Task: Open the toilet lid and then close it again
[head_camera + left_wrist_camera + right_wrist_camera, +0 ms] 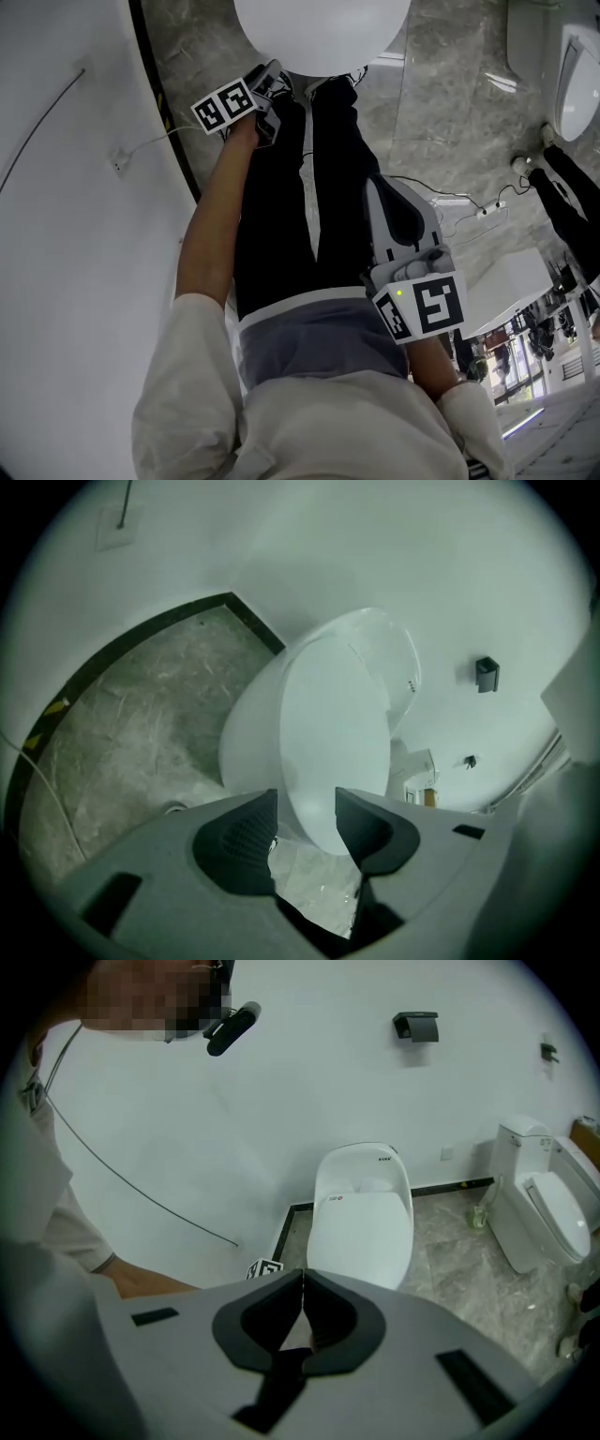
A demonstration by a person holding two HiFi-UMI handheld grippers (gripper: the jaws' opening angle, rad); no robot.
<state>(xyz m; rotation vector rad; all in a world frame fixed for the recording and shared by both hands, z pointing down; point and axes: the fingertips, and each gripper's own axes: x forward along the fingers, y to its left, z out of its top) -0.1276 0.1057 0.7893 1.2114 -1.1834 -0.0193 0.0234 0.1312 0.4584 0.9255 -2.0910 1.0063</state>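
The white toilet stands against the wall with its lid down flat on the bowl. In the head view my left gripper reaches the lid's front edge at the top of the picture. The left gripper view shows its jaws standing apart, with the front tip of the lid in and beyond the gap of the left gripper; the pads do not press on it. My right gripper hangs lower right, well back from the toilet. Its jaws meet with nothing between them, as the right gripper view shows.
A second toilet stands to the right on the grey marble floor. A black skirting strip runs along the white wall. A white cable lies on the floor. A black holder hangs on the wall above.
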